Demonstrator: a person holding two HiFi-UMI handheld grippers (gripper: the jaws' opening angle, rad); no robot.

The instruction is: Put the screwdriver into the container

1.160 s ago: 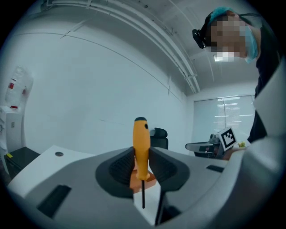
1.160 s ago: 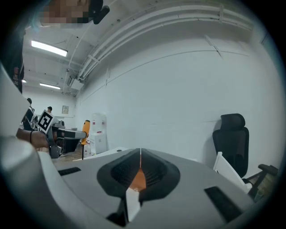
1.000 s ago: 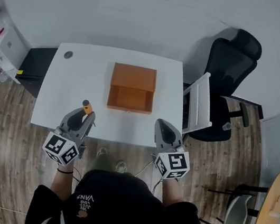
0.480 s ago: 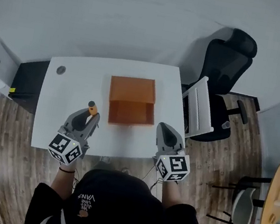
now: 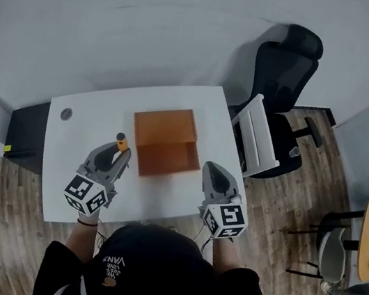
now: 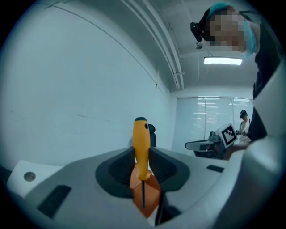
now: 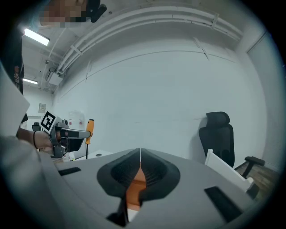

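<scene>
- The left gripper (image 6: 141,157) pinches the screwdriver (image 6: 141,145) by its yellow handle, with the 2 jaws pressing on it from either side.
- The screwdriver stands upright. Its black-capped handle end rises above the jaws and its thin shaft points down below them.
- In the head view it is held over the white table (image 5: 73,159), just left of the orange container (image 5: 164,143) and not inside it.
- The container rests on the table, ahead of and between the 2 grippers.
- The right gripper (image 7: 140,166) has its jaws pressed together with nothing between them, near the container's front right corner.
</scene>
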